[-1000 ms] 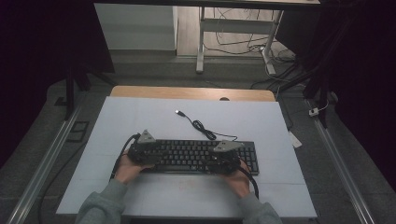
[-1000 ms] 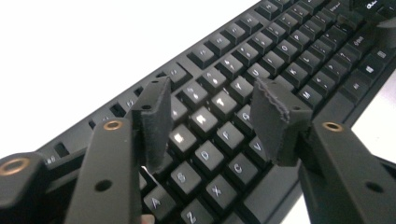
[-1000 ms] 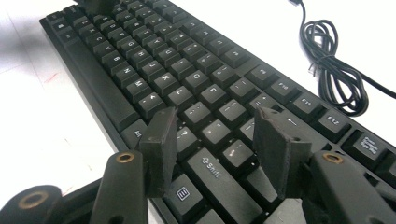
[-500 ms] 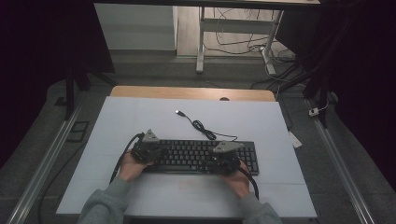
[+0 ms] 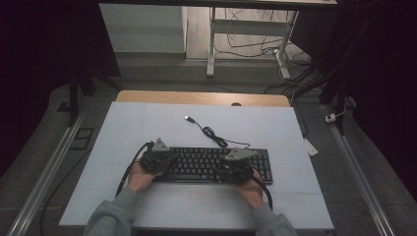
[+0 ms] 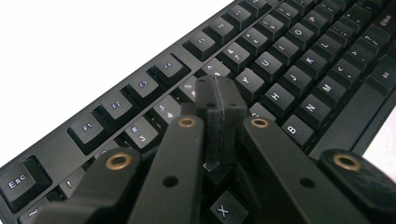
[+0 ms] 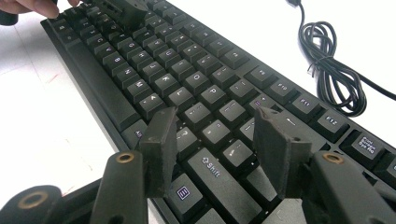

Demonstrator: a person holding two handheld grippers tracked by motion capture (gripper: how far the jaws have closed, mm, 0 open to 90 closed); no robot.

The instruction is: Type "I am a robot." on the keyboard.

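A black keyboard [image 5: 206, 164] lies across the white table, its keys close up in the left gripper view [image 6: 280, 70] and the right gripper view [image 7: 187, 70]. My left gripper [image 5: 158, 162] is over the keyboard's left end. Its jaws are shut together with nothing between them [image 6: 217, 91], tips over the number and upper letter rows. I cannot tell whether they touch a key. My right gripper [image 5: 235, 168] hovers over the right part of the letter keys, open [image 7: 215, 116], with nothing between its fingers. The left gripper [image 7: 123, 9] also shows at the far end of that view.
The keyboard's black cable [image 5: 211, 133] lies coiled behind it on the table, and in the right gripper view the coil [image 7: 331, 70] lies at the right. Its USB plug [image 5: 188, 118] rests loose farther back. A white sheet [image 5: 147, 123] covers the table. Table legs and floor cables lie beyond.
My left gripper has shifted slightly to the right over the keyboard's left end. The right gripper and the keyboard have stayed put.
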